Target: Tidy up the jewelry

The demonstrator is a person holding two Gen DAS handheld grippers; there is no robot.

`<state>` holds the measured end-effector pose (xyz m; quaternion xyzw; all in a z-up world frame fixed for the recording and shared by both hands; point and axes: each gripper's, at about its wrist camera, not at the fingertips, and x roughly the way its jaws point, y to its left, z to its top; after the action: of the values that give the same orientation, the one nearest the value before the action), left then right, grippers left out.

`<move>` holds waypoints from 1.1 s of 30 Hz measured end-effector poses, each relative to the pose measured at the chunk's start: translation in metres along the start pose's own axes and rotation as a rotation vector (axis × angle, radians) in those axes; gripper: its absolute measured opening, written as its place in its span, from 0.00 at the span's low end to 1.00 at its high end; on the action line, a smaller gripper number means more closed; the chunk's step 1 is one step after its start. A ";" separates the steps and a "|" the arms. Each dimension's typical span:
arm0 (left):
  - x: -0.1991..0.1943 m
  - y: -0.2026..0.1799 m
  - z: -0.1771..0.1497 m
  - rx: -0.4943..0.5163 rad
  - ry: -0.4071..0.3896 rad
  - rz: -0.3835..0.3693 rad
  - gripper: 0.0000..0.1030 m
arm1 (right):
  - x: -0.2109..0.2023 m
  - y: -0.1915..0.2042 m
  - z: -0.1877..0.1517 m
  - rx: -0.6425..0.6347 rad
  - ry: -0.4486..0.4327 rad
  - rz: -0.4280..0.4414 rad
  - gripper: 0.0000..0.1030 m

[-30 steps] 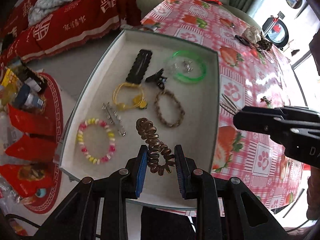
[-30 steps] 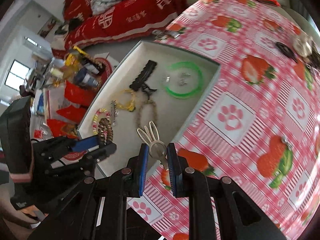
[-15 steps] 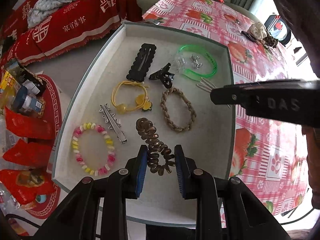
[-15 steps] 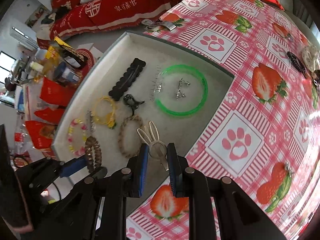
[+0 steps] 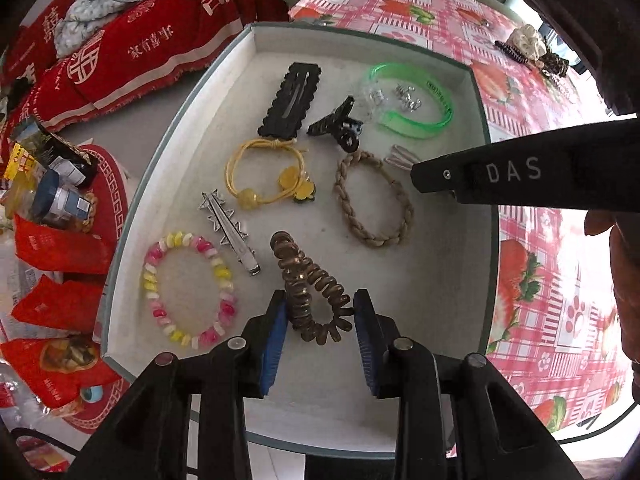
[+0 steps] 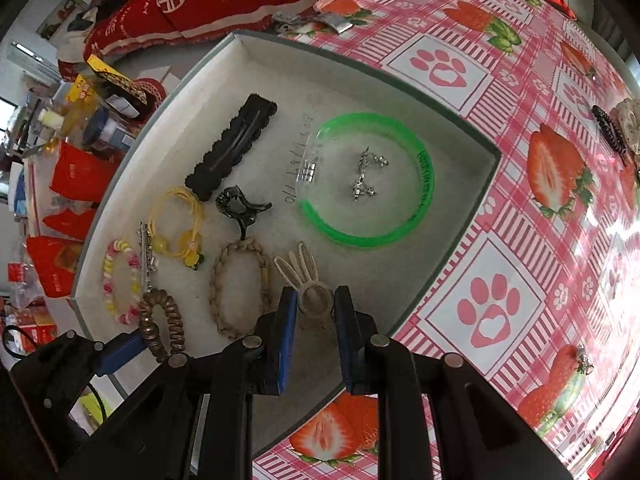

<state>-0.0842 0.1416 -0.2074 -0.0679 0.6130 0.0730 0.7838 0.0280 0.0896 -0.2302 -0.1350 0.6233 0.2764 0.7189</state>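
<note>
Grippers (image 5: 320, 320) (image 6: 316, 312) point steeply down over tray (image 5: 440, 320).

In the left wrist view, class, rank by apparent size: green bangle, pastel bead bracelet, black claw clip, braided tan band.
1. Pastel bead bracelet, though it lies nearer the camera.
2. Green bangle and braided tan band: too alike to rank.
3. Black claw clip, smallest.

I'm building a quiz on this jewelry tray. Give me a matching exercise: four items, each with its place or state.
Items:
1. brown spiral hair tie
2. cream rabbit-ear hair clip
3. small silver earrings
4. pink-and-yellow bead bracelet

Places:
A. inside the green plastic bangle
B. between the left claw pads
C. tray corner, untouched
D. in the right claw

Pairs: 1-B, 2-D, 3-A, 4-C
</note>
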 end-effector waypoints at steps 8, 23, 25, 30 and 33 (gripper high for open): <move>0.001 0.001 0.002 0.001 0.007 0.042 0.62 | 0.002 0.004 0.001 0.000 0.005 0.002 0.26; -0.010 0.004 0.009 0.008 0.010 0.048 0.64 | -0.025 0.002 0.003 0.035 -0.058 0.044 0.43; -0.011 0.003 0.009 0.010 0.005 0.058 0.93 | -0.029 0.002 0.003 0.039 -0.064 0.048 0.44; -0.017 0.001 0.010 0.009 -0.016 0.073 0.97 | -0.032 0.002 0.000 0.052 -0.066 0.050 0.44; -0.016 0.001 0.011 0.012 -0.009 0.071 0.97 | -0.032 0.002 -0.002 0.058 -0.063 0.049 0.44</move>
<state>-0.0783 0.1443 -0.1893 -0.0412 0.6120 0.0973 0.7838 0.0236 0.0826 -0.1991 -0.0900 0.6113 0.2795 0.7349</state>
